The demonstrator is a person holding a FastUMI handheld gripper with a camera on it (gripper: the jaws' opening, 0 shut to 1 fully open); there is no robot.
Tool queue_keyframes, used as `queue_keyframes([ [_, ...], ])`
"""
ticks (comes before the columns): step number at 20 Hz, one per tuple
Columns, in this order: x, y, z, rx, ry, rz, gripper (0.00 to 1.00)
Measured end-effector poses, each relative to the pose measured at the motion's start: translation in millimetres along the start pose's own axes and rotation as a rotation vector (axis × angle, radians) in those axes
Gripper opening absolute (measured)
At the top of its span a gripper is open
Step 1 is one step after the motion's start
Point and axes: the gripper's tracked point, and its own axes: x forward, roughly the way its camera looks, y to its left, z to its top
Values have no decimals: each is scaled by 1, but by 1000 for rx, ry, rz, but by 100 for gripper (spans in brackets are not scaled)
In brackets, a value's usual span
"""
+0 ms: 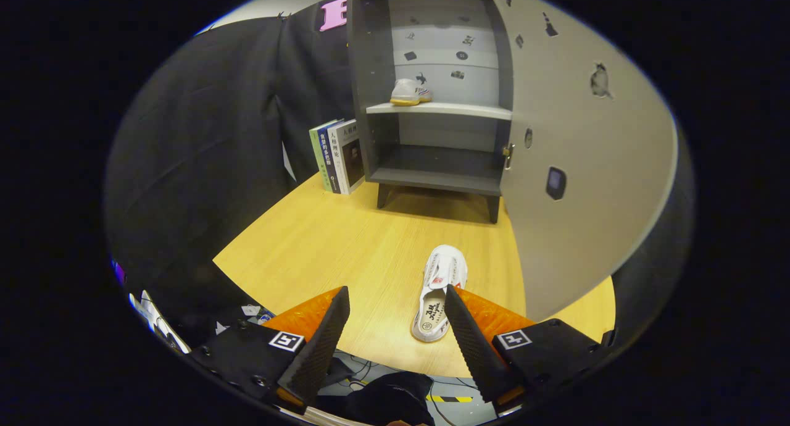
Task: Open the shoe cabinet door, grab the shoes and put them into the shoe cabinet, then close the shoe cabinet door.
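Shoe (438,293) on the wooden tabletop (345,253) lies just ahead of my claw (395,318), close against the right finger, its heel end nearest me. Long axis runs away from the claw, toe toward the shoe cabinet (432,86) beyond. It is white, insole showing. Claw stands open, holding nothing. I note a second shoe (410,92) on the cabinet's upper shelf; door (580,167) open.
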Motion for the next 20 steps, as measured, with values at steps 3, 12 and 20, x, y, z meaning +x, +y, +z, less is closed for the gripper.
queue_keyframes([
  [3,42,1,-17,15,90,22,97],
  [12,137,-21,-74,96,302,-9,97],
  [20,188,-43,-76,78,269,-84,92],
])
